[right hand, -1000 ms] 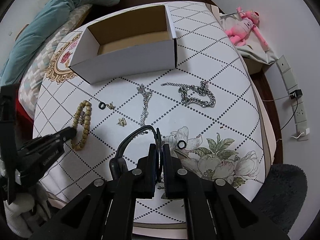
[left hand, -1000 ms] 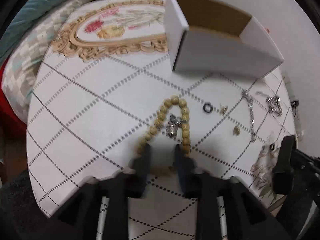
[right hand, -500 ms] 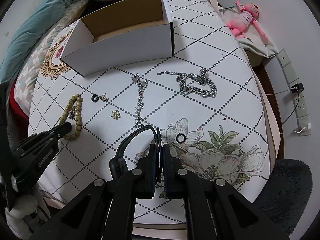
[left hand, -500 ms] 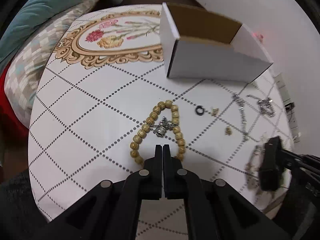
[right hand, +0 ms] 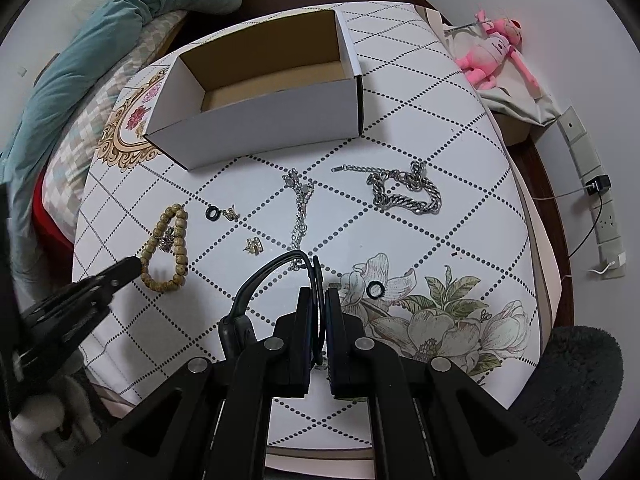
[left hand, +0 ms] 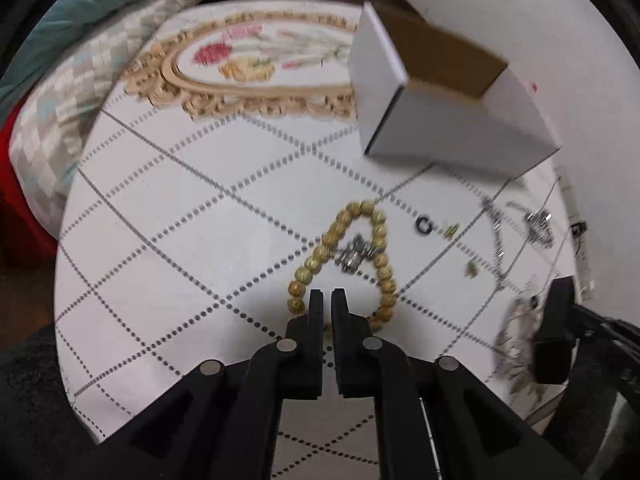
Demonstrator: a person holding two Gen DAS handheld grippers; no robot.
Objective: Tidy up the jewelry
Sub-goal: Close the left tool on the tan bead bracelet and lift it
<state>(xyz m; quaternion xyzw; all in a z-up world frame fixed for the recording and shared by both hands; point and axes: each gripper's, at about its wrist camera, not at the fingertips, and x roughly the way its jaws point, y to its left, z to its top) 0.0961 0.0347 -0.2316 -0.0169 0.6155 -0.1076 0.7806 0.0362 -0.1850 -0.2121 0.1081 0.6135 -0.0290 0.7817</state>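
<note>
A wooden bead bracelet [left hand: 344, 256] [right hand: 166, 248] lies on the table with a small silver charm [left hand: 356, 256] inside its loop. My left gripper [left hand: 327, 300] is shut, its tips at the near end of the bracelet; whether they pinch a bead is unclear. My right gripper [right hand: 319, 300] is shut on a thin black bangle [right hand: 272, 276]. An open empty white box [right hand: 260, 92] [left hand: 440, 112] stands at the back.
Loose on the table [right hand: 460, 128]: two black rings [right hand: 212, 213] [right hand: 375, 289], two small gold earrings [right hand: 254, 245], a thin silver chain [right hand: 300, 208], a heavy silver chain [right hand: 408, 196]. Pillows lie left; a pink plush toy [right hand: 492, 48] lies right.
My left gripper shut from open, drew back from the bead bracelet, then came close to its near end again. The right gripper kept hold of the black bangle and moved slightly.
</note>
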